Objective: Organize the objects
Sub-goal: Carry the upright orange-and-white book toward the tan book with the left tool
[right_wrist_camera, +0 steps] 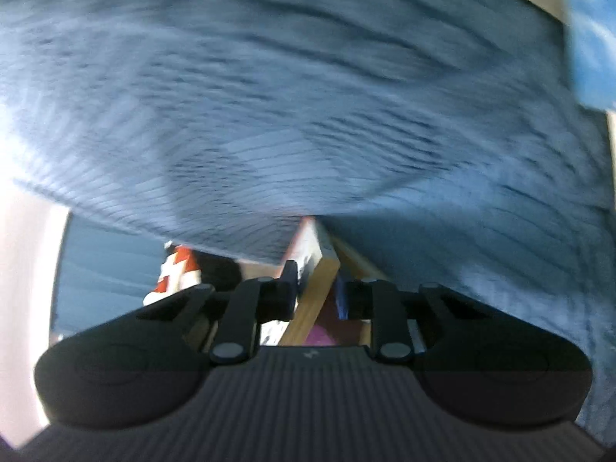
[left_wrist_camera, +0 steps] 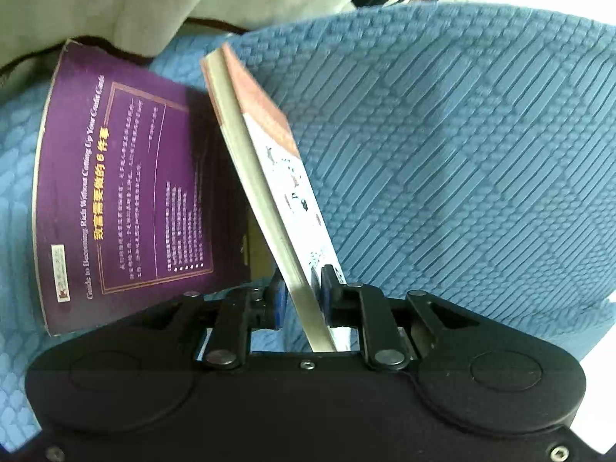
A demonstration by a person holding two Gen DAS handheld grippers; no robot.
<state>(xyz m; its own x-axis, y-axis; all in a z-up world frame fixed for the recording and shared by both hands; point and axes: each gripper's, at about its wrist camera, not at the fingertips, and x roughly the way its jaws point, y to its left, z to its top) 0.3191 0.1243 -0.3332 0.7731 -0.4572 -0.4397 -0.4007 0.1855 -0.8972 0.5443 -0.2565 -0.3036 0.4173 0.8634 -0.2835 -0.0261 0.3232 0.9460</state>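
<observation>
Left wrist view: the left tongs (left_wrist_camera: 302, 292) are seen pinching a white-and-orange book (left_wrist_camera: 269, 177) by its lower edge, the blue pads pressed against both covers. The book is held on edge, tilted, above a blue textured bedspread (left_wrist_camera: 462, 134); its cover print is too foreshortened to be read. A purple book (left_wrist_camera: 123, 184) is shown lying flat on the bedspread just to the left, its near corner hidden behind the tongs. Striped cloth (left_wrist_camera: 134, 7) is cut off at the top.

Right wrist view, heavily blurred: the right tongs (right_wrist_camera: 316, 288) are closed on the edge of a book (right_wrist_camera: 315, 269), whose far end is hidden under the bedspread (right_wrist_camera: 288, 96). A red-and-white object (right_wrist_camera: 173, 273) at left cannot be identified.
</observation>
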